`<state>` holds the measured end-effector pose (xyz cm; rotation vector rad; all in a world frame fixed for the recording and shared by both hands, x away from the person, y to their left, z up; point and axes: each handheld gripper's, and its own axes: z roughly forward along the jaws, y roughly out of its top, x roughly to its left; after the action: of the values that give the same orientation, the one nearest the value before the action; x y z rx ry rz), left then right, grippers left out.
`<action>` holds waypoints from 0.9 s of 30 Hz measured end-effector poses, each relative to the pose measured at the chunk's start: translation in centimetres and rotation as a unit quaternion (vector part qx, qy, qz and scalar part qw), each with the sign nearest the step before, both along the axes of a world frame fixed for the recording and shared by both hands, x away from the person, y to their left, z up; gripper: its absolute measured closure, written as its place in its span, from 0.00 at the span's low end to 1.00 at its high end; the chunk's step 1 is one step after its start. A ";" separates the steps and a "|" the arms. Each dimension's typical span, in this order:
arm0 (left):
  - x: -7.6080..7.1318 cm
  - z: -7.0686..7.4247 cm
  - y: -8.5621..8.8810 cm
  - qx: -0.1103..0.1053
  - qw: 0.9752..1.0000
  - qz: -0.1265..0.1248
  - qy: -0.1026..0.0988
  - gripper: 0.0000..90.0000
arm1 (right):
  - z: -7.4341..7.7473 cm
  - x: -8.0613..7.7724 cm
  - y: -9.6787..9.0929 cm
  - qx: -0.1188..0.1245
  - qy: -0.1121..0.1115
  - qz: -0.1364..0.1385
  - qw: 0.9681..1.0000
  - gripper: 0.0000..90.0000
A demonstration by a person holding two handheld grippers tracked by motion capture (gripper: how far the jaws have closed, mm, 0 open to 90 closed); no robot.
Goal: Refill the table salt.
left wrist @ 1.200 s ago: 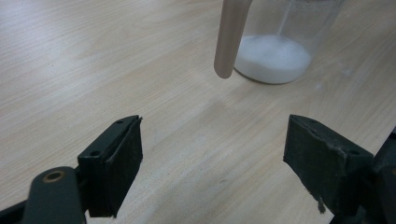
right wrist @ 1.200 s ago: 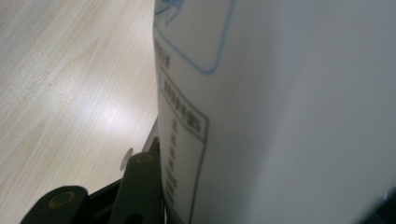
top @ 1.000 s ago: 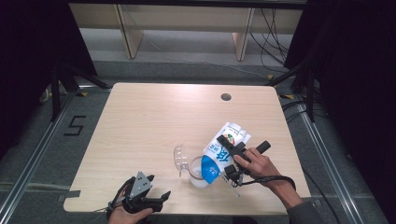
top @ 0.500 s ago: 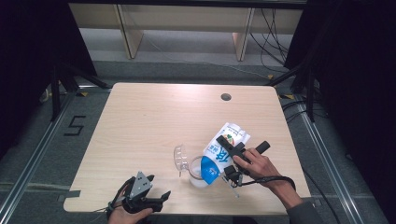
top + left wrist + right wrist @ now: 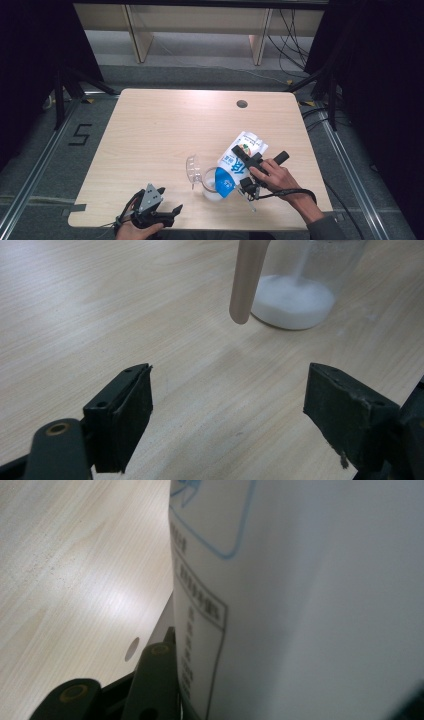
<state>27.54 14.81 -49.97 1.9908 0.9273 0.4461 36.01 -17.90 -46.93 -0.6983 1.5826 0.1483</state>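
Observation:
A white and blue milk carton (image 5: 235,167) is tipped over a clear glass jar (image 5: 211,189) near the table's front edge, spout end down at the jar's mouth. My right gripper (image 5: 241,168) is shut on the carton across its body. In the right gripper view the carton's white side (image 5: 300,605) sits against one black finger (image 5: 155,680). The jar (image 5: 292,302) has white liquid in its bottom. My left gripper (image 5: 170,212) rests open at the front left, its pads (image 5: 125,415) wide apart over bare wood and aimed at the jar.
A clear lid (image 5: 192,171) stands up at the jar's left side, seen edge-on as a tan strip (image 5: 246,280). The wooden table (image 5: 165,125) has a cable hole (image 5: 242,104) at the back right. Shelving and cables lie behind the table.

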 end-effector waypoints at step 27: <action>0.0 0.0 0.0 0.001 1.000 -0.001 0.001 0.21 | 0.2 0.1 0.0 -0.007 -0.009 0.011 1.000 0.73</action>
<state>27.55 14.82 -49.97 1.9930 0.9261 0.4441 36.14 -17.85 -46.69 -0.7266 1.5611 0.1464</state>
